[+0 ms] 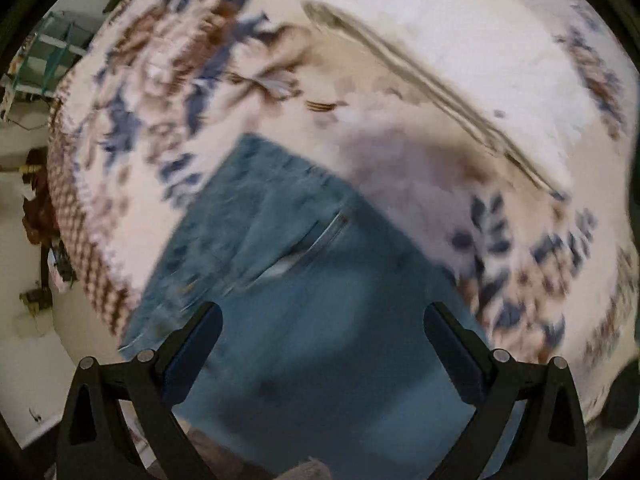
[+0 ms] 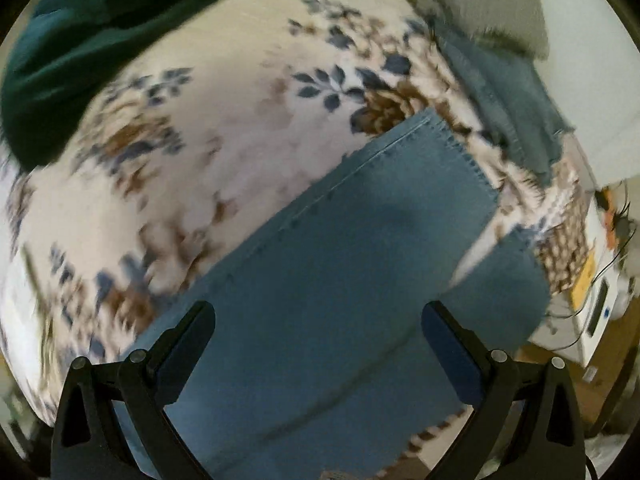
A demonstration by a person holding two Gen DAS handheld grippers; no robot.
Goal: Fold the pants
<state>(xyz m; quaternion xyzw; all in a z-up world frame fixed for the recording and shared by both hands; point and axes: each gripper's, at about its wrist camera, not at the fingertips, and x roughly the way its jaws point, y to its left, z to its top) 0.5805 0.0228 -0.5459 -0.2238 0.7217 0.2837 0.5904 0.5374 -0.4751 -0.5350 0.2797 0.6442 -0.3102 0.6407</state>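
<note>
Flowery blanket (image 1: 400,184) covers the bed, and the blue pants (image 1: 312,320) lie flat on it. Both pictures are blurry. Left claw (image 1: 322,344) is wide open above the top part near a pocket (image 1: 308,248). Right claw (image 2: 318,344) is wide open above a leg, holding nothing. To fold well, I think each claw should pinch an edge. Lots of blanket is free, but the bed edge is near.

right tool (image 2: 318,344) spread wide | above jeans (image 2: 360,248) | floral blanket (image 2: 208,148)
</note>
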